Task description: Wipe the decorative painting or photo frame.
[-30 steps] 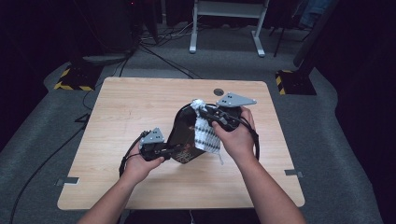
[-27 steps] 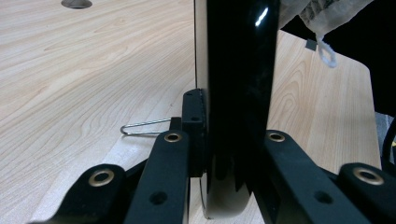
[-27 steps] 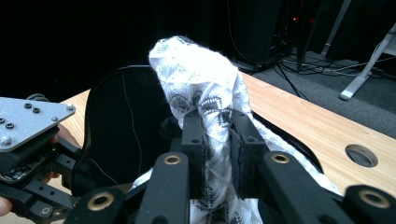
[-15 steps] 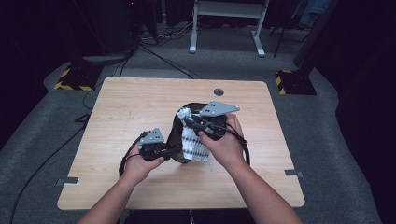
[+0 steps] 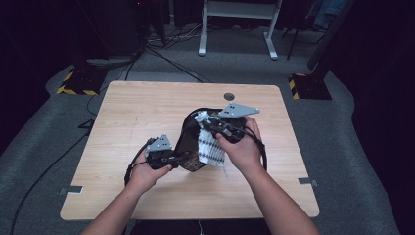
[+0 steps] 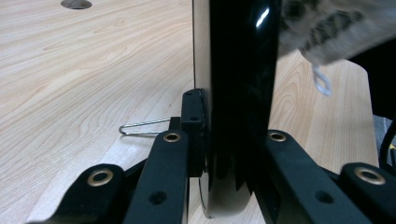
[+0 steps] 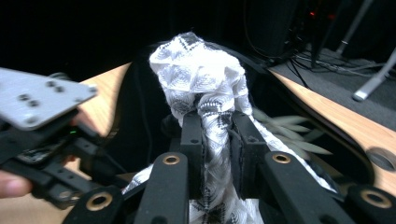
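High view: we pin the black plate [image 5: 188,142] on edge at mid-tabletop [image 5: 127,112] with our left claw [image 5: 183,157] clamped on its rim, while our right claw [image 5: 204,122] pinches the patterned cloth [image 5: 211,147] against its face. Pushing sideways could twist the plate loose from its narrow rim grip; the bunched cloth could slip. We read no labels or writing.

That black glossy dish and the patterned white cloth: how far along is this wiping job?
Done: the left gripper has the black glossy dish clamped by its rim and tilted up off the wooden table. In hand: the right gripper pinches the bunched black-patterned white cloth against the dish. Left, probably: finishing the wipe and setting both down.
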Tool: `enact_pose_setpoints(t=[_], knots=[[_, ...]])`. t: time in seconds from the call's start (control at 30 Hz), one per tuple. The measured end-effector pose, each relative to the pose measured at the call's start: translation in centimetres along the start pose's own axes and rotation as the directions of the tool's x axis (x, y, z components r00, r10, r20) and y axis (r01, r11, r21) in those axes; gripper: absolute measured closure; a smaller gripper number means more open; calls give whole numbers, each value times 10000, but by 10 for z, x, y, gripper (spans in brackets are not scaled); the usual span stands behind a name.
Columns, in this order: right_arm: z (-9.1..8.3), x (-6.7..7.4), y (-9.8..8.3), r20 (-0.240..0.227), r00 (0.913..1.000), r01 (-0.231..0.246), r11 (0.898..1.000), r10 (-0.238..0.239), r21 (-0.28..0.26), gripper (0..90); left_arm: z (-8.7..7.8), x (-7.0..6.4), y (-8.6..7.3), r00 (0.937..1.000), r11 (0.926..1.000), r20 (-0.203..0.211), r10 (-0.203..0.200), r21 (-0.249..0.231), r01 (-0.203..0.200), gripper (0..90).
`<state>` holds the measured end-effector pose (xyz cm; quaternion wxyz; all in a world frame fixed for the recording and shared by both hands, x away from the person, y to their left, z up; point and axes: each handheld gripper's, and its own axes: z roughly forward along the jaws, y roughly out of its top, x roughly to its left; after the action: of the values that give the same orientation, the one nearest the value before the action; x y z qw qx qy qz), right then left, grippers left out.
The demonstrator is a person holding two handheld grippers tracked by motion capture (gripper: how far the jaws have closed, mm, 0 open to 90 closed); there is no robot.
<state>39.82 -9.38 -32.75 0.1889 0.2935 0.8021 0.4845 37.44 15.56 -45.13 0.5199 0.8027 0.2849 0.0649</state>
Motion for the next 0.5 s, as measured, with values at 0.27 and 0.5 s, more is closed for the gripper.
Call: enact_pose_setpoints(t=[0.27,0.5], knots=[[-6,-27,-8,743,9955,-600,9982,596,31,780,0,0,0,10000,10000,43,-18,39,18,789],[0,-7,-6,353,9993,-93,9998,87,157,778,0,0,0,10000,9999,-18,-35,134,35,789]])
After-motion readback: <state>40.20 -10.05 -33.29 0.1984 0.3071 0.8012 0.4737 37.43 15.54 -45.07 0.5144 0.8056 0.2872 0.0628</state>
